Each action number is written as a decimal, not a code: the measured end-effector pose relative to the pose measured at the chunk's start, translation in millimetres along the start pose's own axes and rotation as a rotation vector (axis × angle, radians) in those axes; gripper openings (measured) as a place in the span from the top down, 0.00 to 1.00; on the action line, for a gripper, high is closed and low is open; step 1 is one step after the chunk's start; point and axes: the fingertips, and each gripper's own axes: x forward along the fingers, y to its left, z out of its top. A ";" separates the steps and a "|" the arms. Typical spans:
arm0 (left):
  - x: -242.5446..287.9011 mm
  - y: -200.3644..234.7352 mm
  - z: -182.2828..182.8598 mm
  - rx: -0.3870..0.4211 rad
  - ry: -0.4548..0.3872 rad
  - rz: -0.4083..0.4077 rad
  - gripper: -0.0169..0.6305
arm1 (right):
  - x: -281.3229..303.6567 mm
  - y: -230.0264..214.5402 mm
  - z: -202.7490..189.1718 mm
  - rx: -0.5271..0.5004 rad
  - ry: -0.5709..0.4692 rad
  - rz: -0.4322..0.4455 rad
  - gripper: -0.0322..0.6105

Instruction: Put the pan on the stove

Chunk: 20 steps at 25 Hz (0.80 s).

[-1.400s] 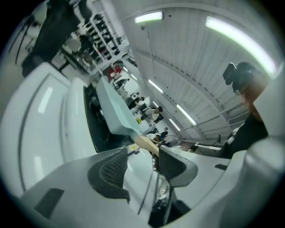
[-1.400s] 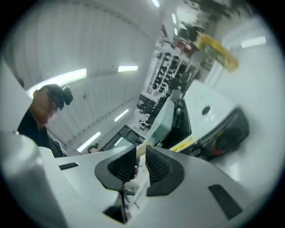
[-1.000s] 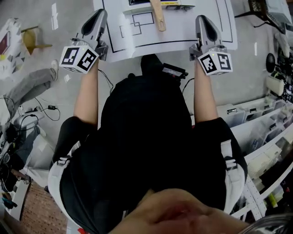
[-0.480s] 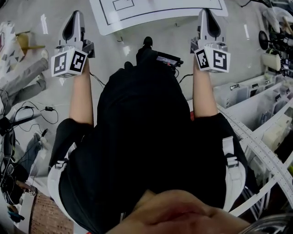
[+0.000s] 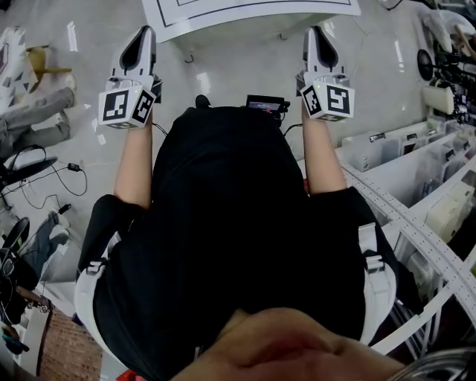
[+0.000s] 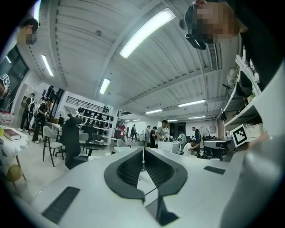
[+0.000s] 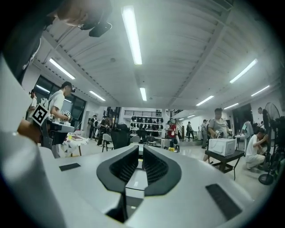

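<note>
You carry two tools: the left hand-held gripper (image 5: 143,36) and the right hand-held gripper (image 5: 315,37), each clenched with nothing between its jaws. One white surface (image 5: 253,22) marked with black lines lies ahead. Both tips sit just short of its near edge, over grey floor (image 5: 238,71). Where the pan sits, I cannot tell. Around you is a large room with ceiling strip lights (image 7: 131,35), chairs (image 6: 71,136) and several people (image 7: 218,121). Storage bins (image 5: 387,149) crowd your right, cables (image 5: 72,168) trail at your left, and bare floor lies between.
</note>
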 end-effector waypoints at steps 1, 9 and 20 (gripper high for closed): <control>-1.0 -8.1 -3.7 0.001 0.012 -0.005 0.93 | -6.6 -3.0 -1.9 0.006 0.001 -0.004 0.89; 2.1 -71.9 -19.9 0.026 0.054 -0.100 0.93 | -58.7 -12.8 -16.5 0.109 0.007 -0.031 0.89; -0.7 -140.2 -31.8 0.003 0.091 -0.166 0.94 | -107.9 -26.4 -31.0 0.120 0.018 -0.033 0.89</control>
